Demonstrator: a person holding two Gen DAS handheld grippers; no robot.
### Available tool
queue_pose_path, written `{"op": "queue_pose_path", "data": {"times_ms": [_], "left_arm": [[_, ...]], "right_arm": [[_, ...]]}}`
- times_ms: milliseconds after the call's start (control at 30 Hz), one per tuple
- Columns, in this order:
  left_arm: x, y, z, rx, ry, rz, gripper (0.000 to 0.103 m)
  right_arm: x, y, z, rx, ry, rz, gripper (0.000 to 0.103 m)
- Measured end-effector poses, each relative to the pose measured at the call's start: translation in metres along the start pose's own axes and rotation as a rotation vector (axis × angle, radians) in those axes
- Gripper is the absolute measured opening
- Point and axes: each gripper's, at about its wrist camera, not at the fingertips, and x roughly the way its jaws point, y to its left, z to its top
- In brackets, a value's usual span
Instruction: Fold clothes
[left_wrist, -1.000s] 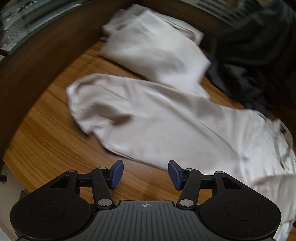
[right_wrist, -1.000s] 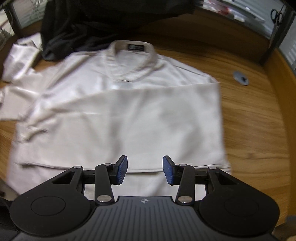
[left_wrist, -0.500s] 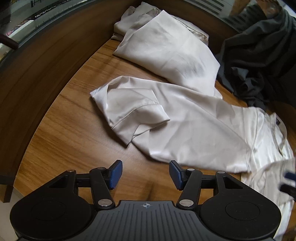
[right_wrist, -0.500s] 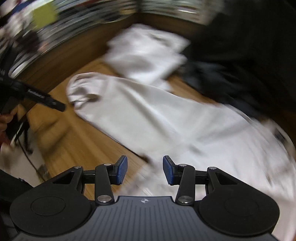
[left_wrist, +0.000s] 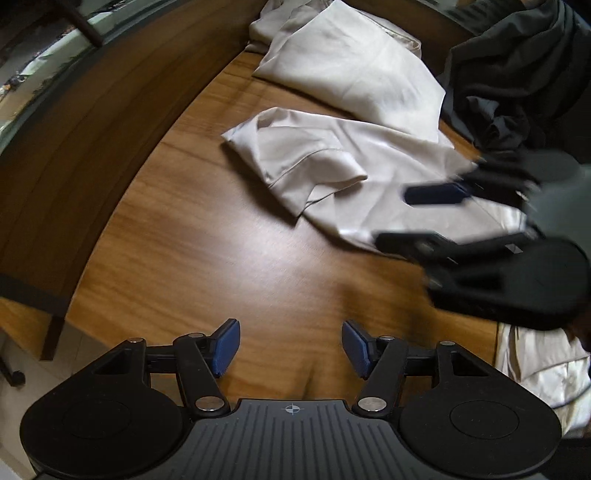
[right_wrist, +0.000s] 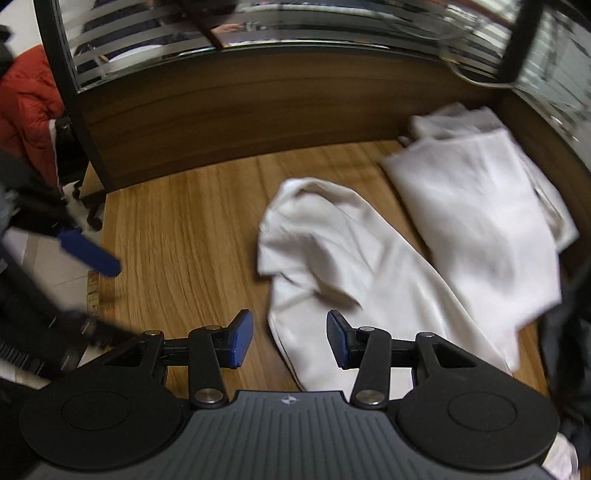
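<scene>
A cream shirt (left_wrist: 369, 173) lies spread on the wooden table (left_wrist: 221, 258), its short sleeve (left_wrist: 314, 166) folded over the body. My left gripper (left_wrist: 290, 347) hangs over bare wood short of the sleeve, its jaws opening with nothing between them. My right gripper (left_wrist: 413, 219), blurred, comes in from the right over the shirt's near edge. In the right wrist view that gripper (right_wrist: 289, 343) is open, and the shirt's edge (right_wrist: 295, 343) lies under the gap, not pinched. A blue finger (right_wrist: 88, 251) of the left gripper shows at the left.
A folded cream garment (left_wrist: 351, 66) lies at the back by the wooden wall (left_wrist: 92, 129). A dark garment (left_wrist: 517, 74) is heaped at the back right. A red jacket (right_wrist: 26, 103) hangs beyond the table's left end (right_wrist: 107, 221).
The right gripper swung fast from the collar side across to the sleeve end and now shows in the left wrist view. The left gripper slid back off the shirt, and its jaws widened.
</scene>
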Motion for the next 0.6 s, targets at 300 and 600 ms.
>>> {"op": "queue_pose_path", "data": {"times_ms": [300,600], "left_arm": [[-0.007,0.003,-0.018,-0.007,0.005,0.018,0.068],[-0.006,-0.001,-0.021,0.004,0.000,0.009,0.068]], "right_arm": [[0.045,0.020,0.037,-0.108,0.024,-0.030,0.051],[0.054,0.001,0.041,-0.026,0.009,-0.059,0.002]]}}
